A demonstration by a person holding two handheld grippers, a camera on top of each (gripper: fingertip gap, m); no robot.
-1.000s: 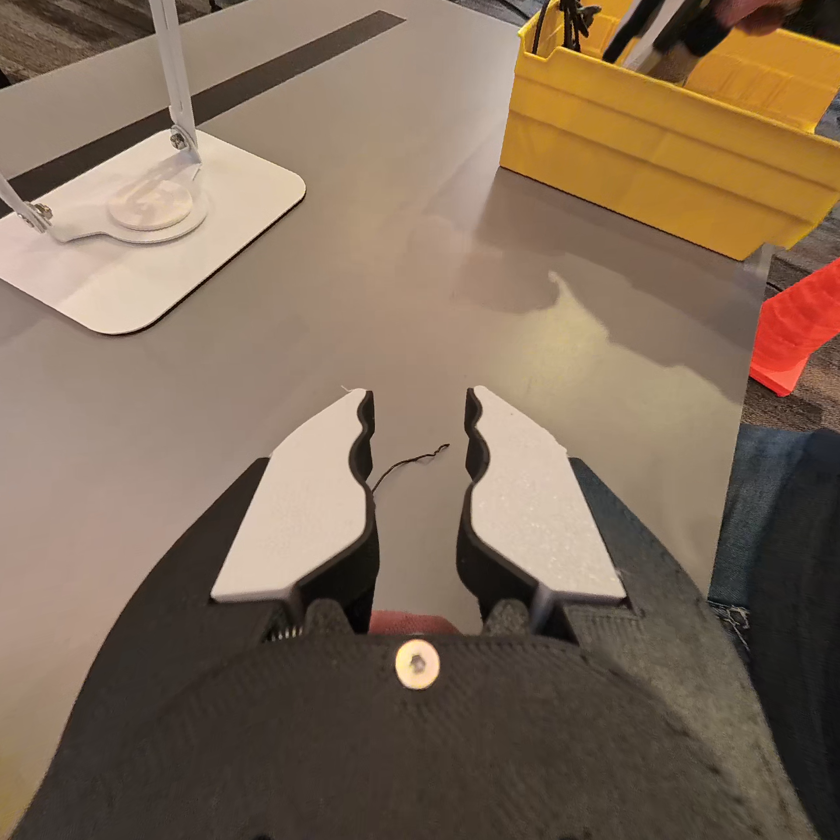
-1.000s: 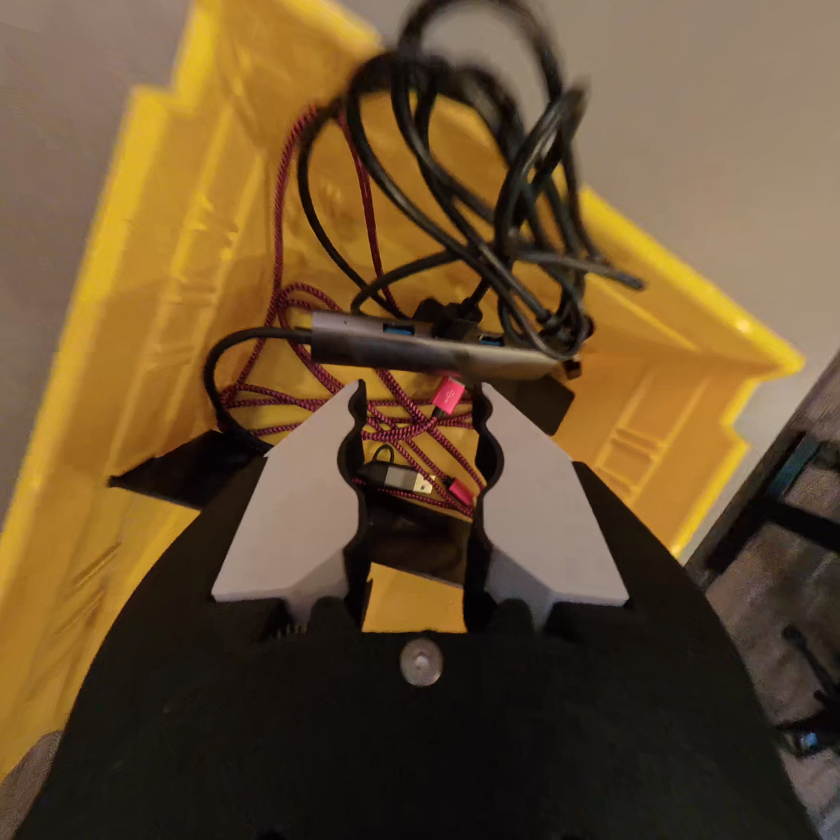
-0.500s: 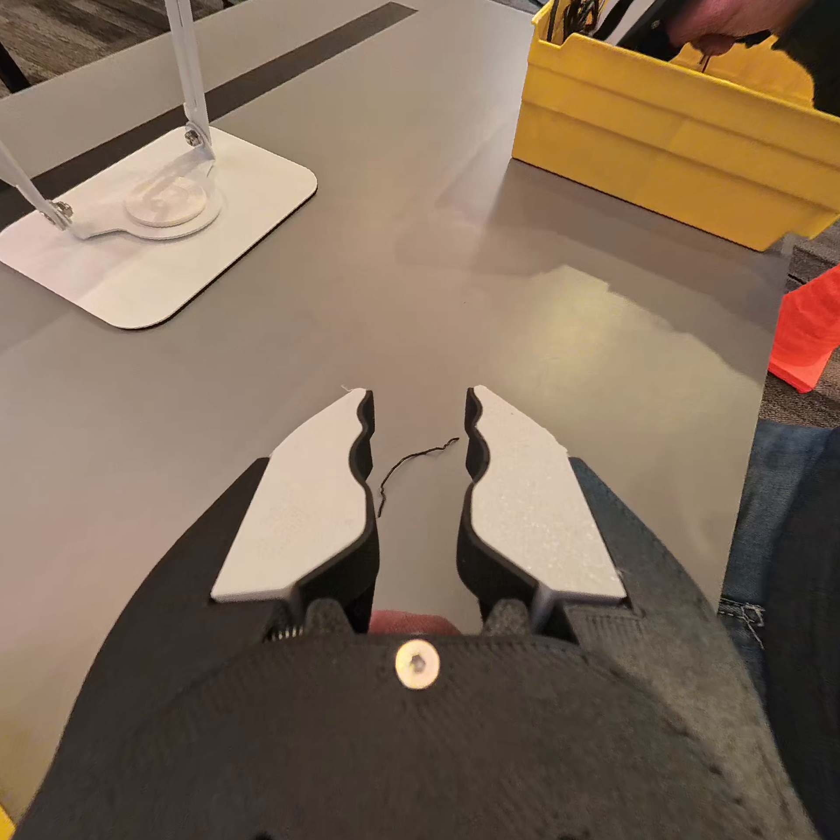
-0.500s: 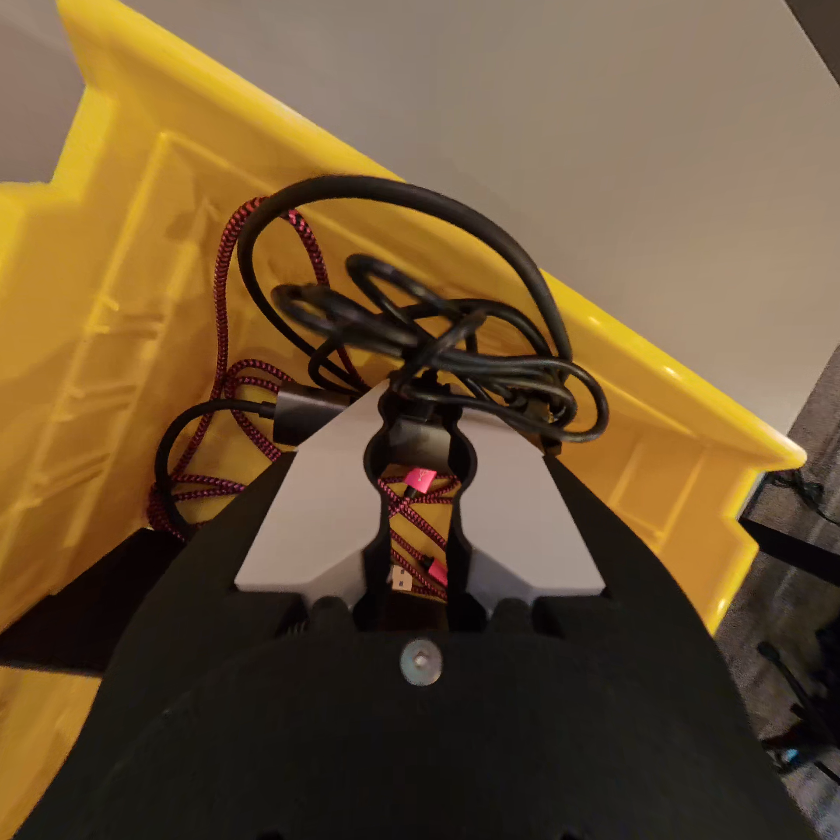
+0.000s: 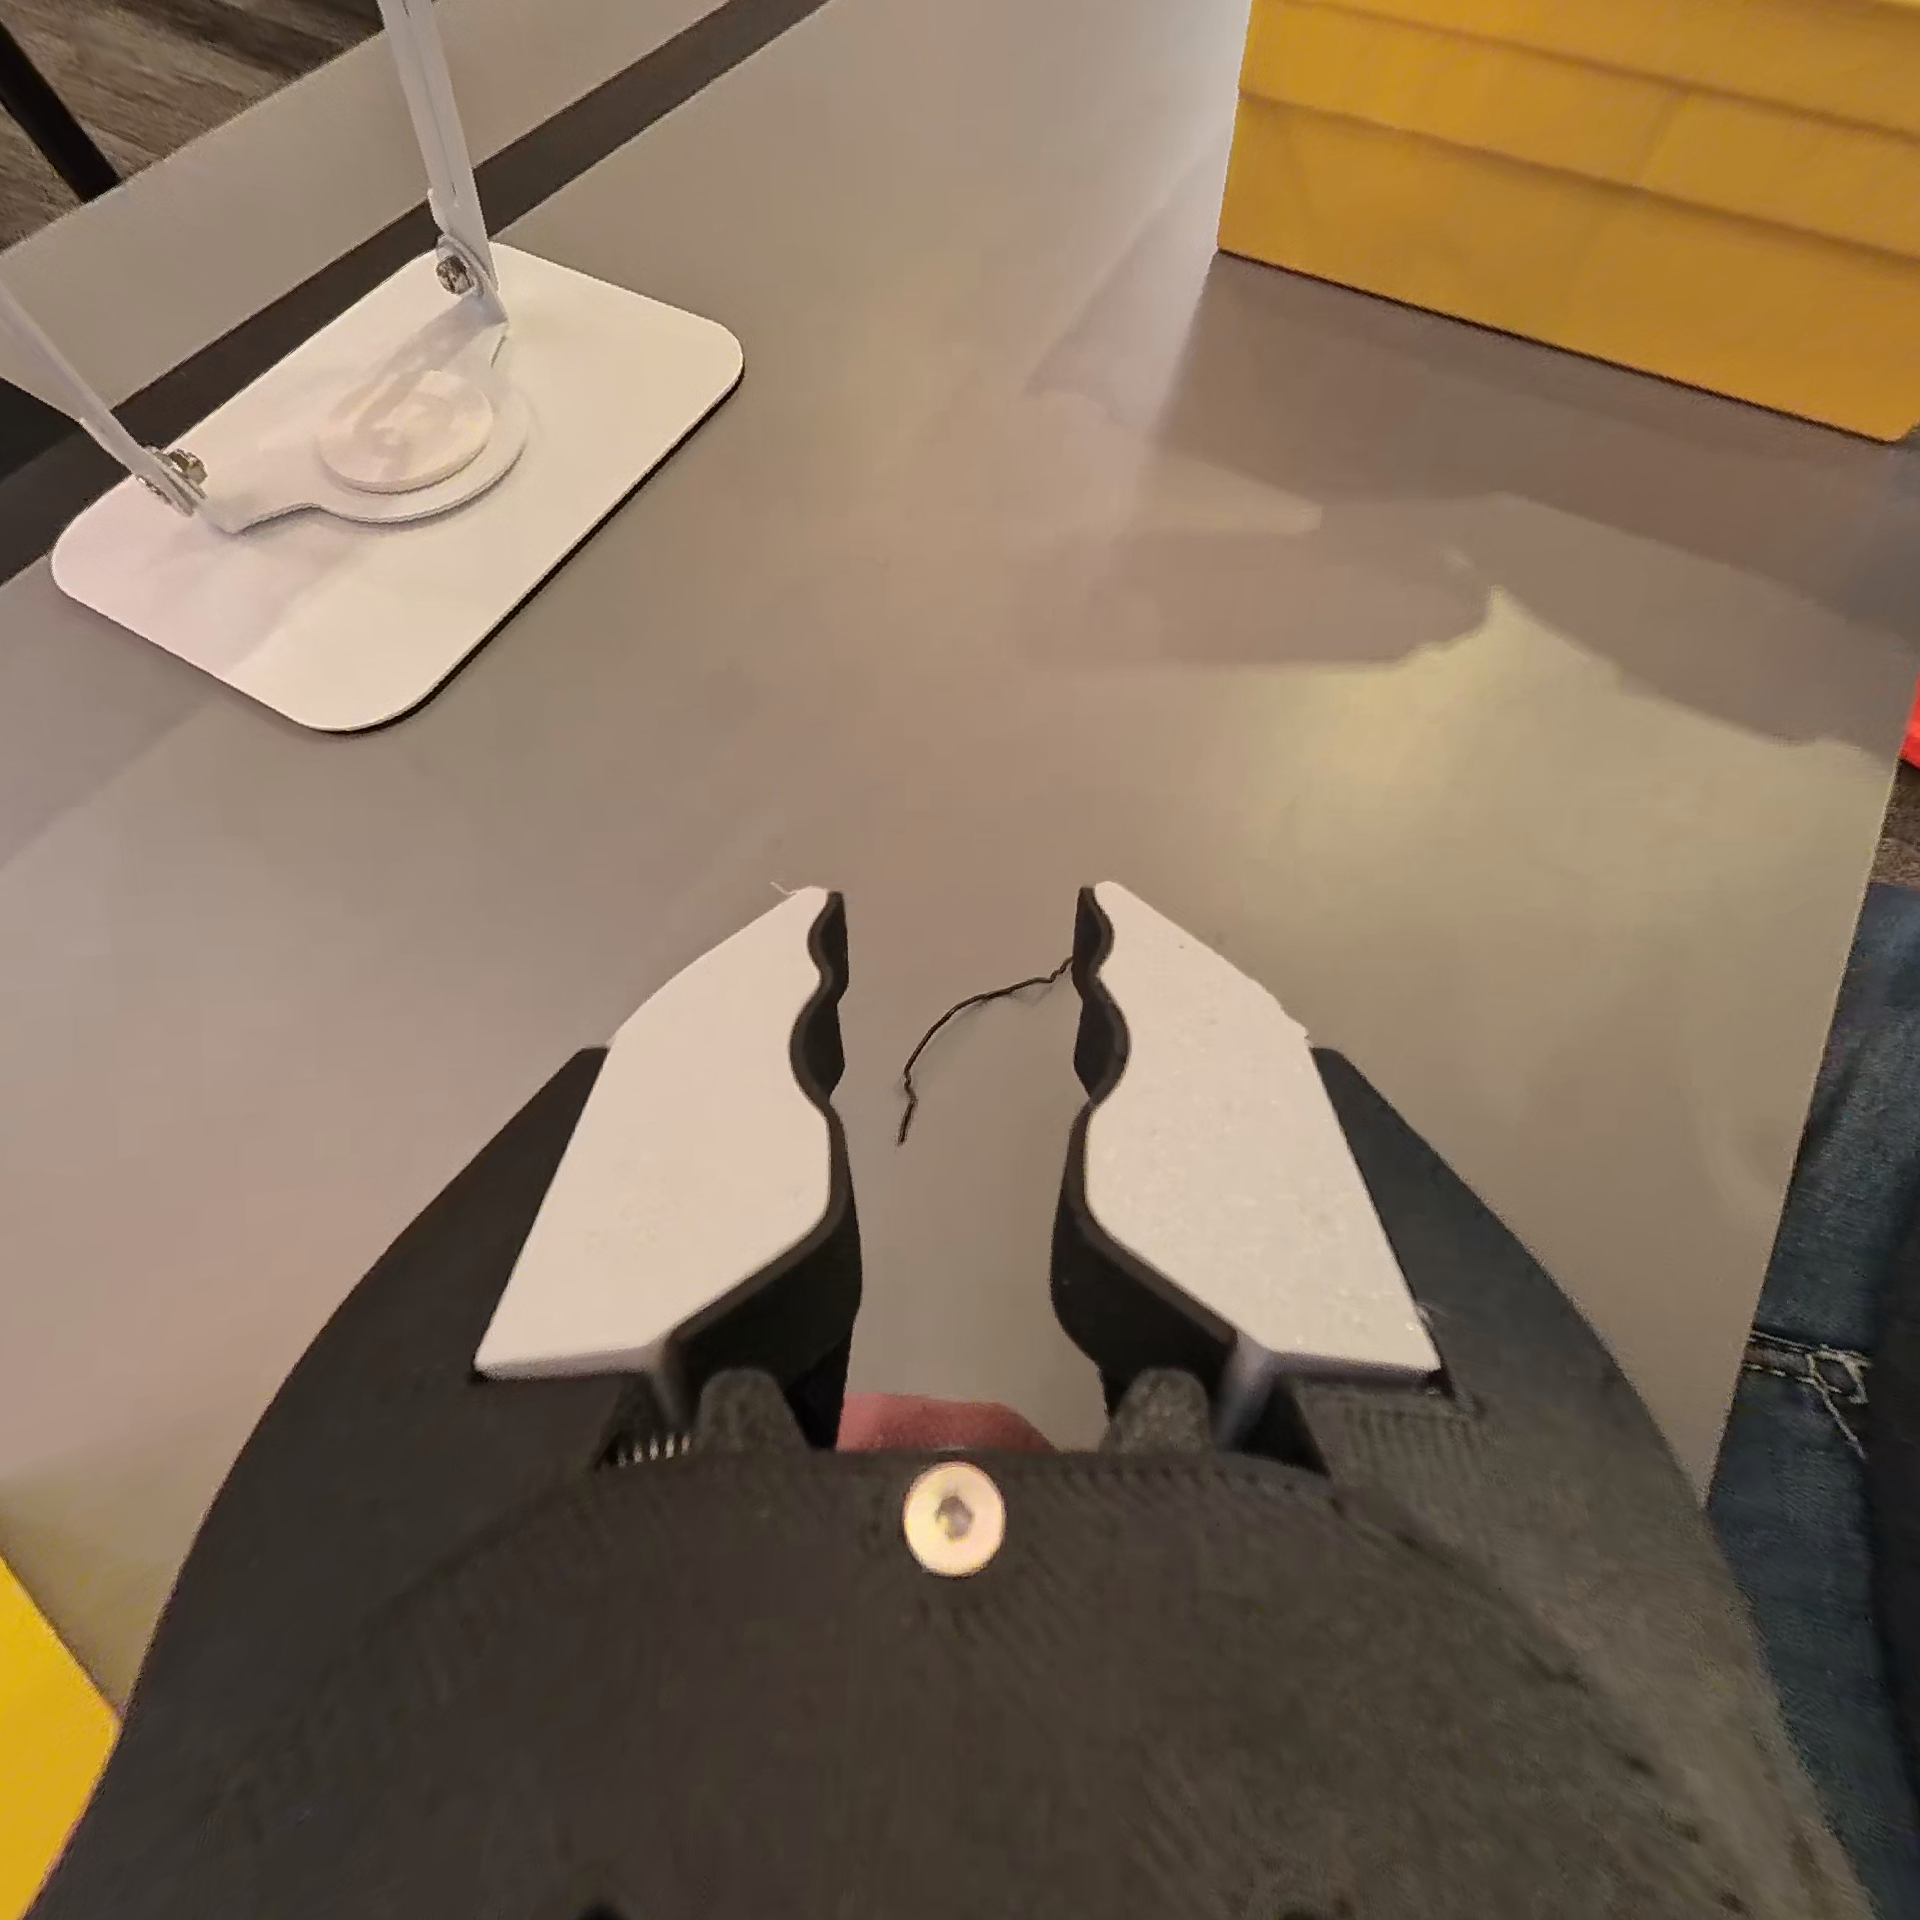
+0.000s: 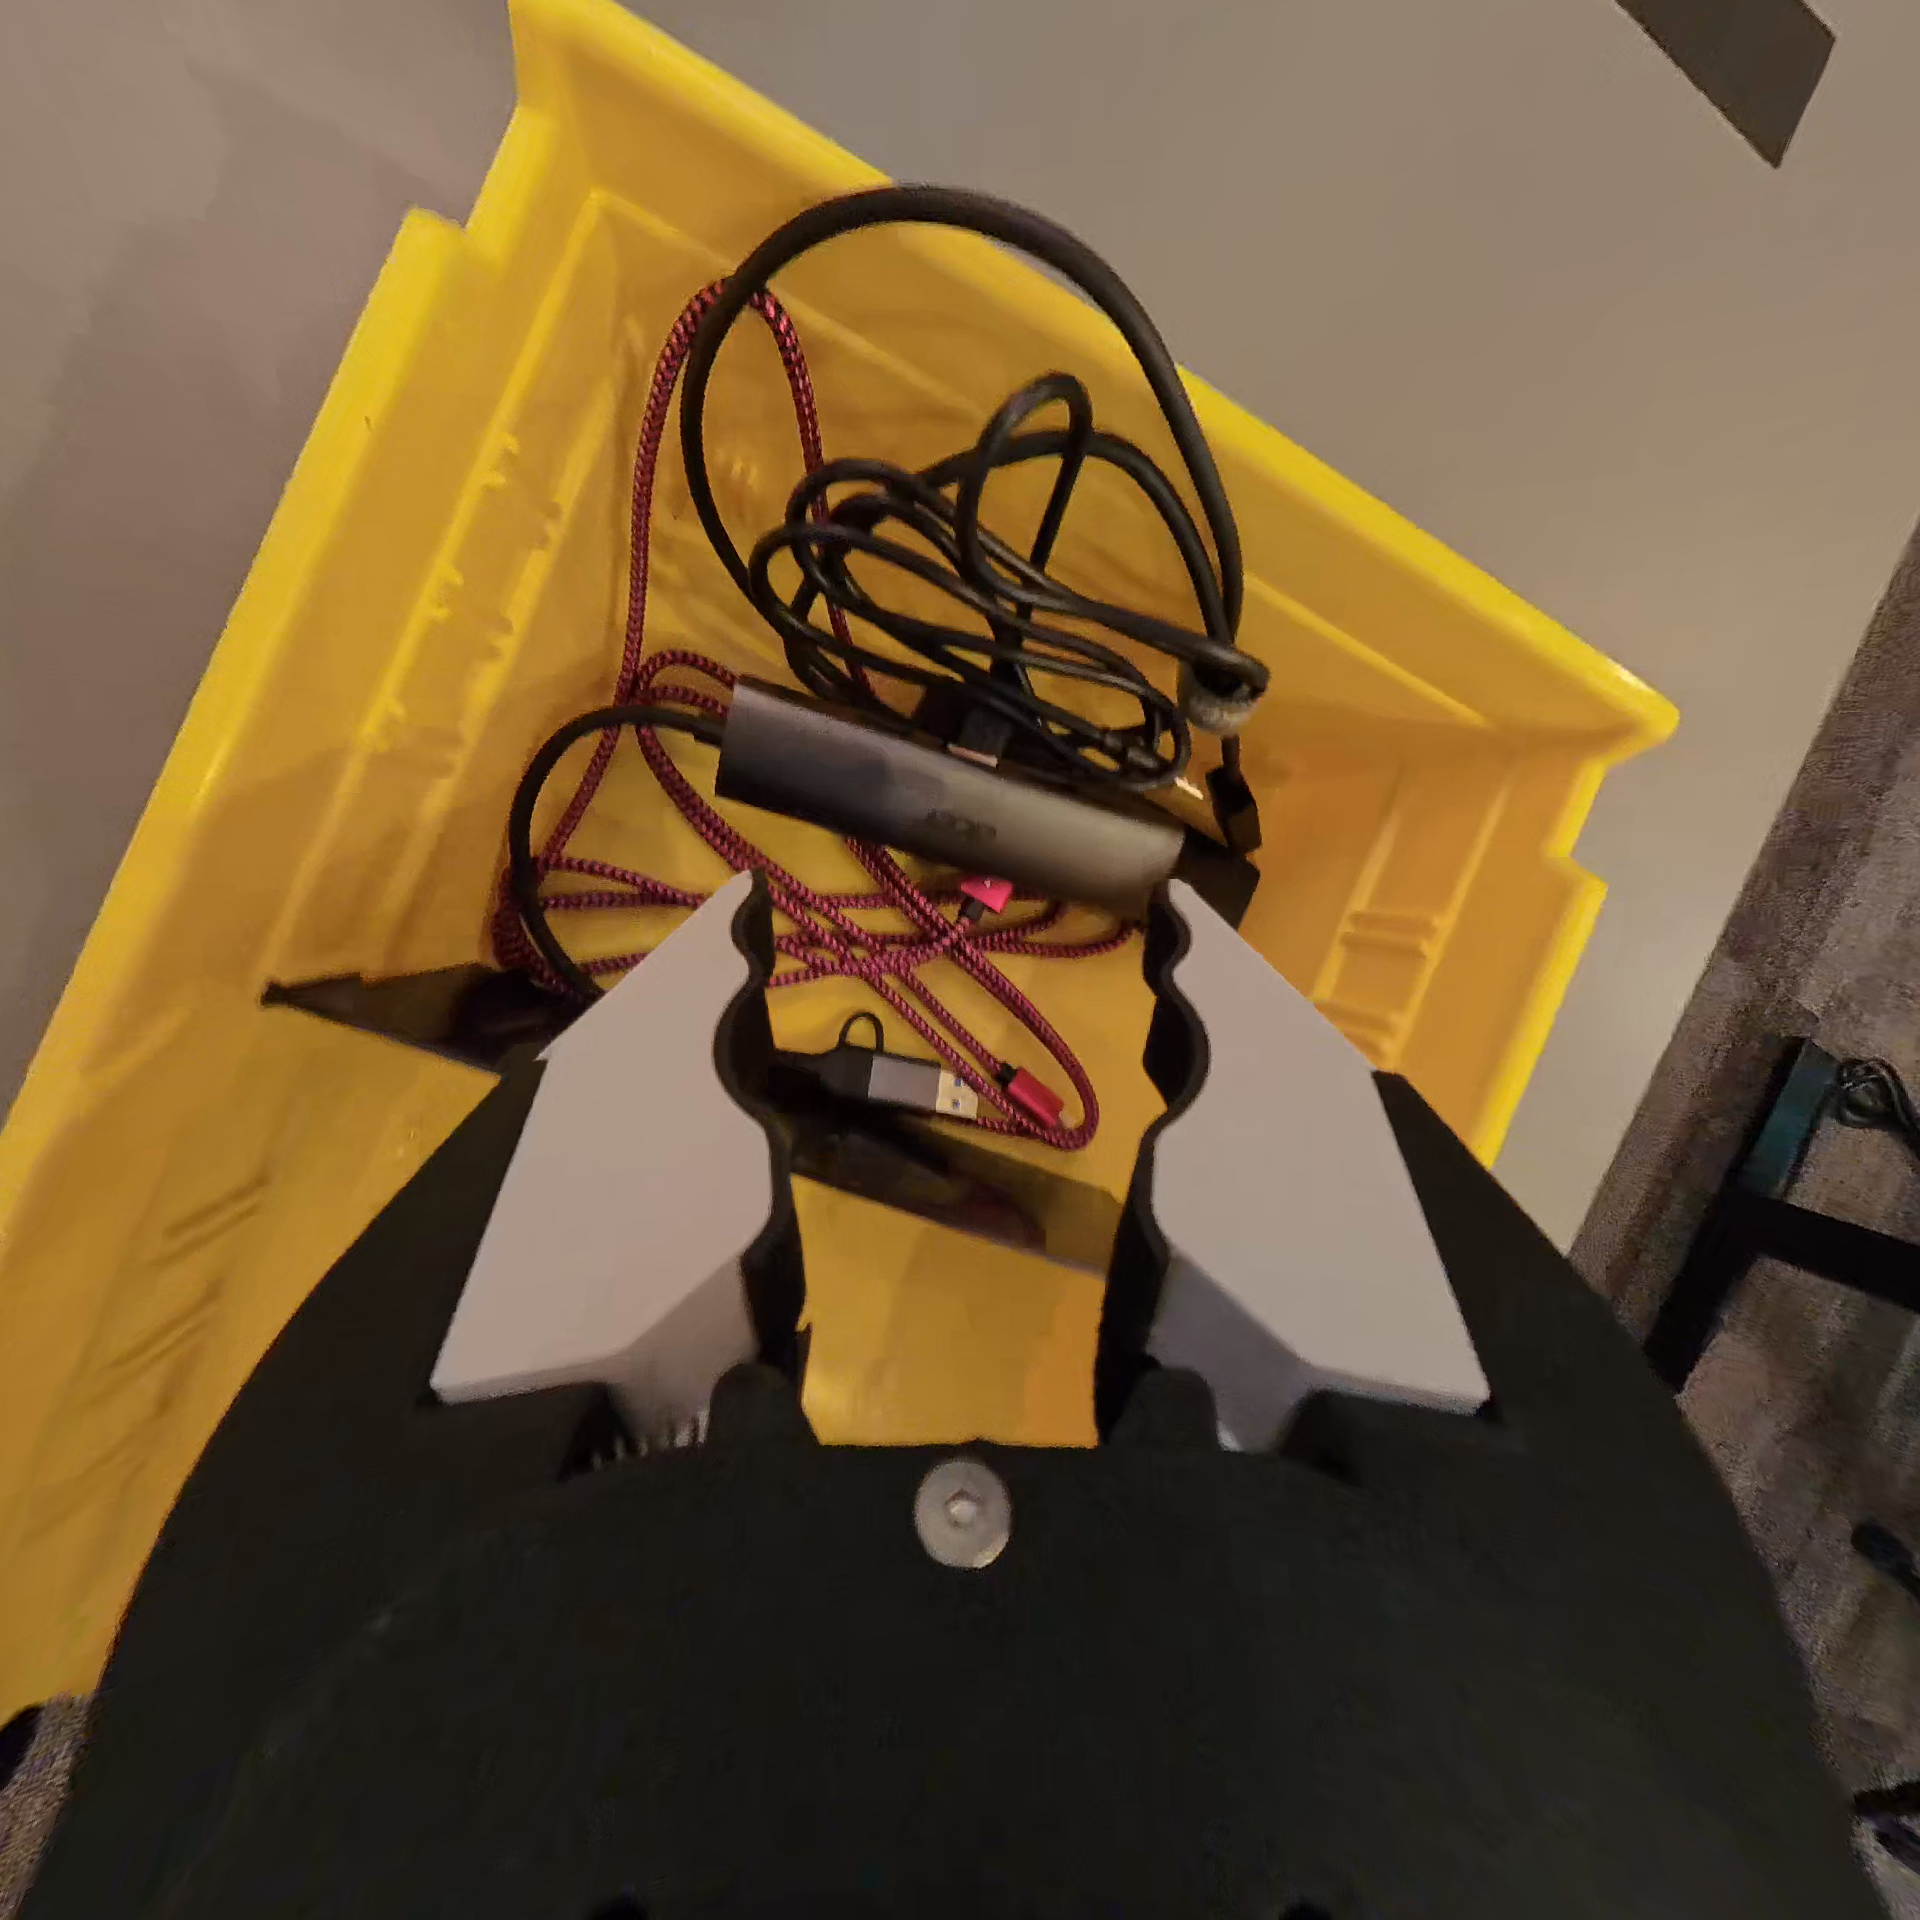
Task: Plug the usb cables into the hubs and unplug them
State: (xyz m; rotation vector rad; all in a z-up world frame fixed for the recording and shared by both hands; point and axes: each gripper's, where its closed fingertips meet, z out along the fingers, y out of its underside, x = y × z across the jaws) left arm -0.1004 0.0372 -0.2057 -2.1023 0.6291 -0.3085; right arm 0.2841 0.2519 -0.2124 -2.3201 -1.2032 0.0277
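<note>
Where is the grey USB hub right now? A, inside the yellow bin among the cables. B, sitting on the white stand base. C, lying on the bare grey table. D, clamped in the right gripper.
A: in the right wrist view the grey hub lies inside the yellow bin, among the black cable and the red braided cable; the right gripper is open above them, holding nothing.

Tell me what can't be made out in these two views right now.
- Right wrist view: the grey hub's ports face away, so what is plugged in stays unclear.
- Right wrist view: the black cable bundle is too tangled to count.
- Left wrist view: the yellow bin is cut off by the frame edge; its contents are hidden.
- Left wrist view: the white stand's top runs out of frame.
</note>
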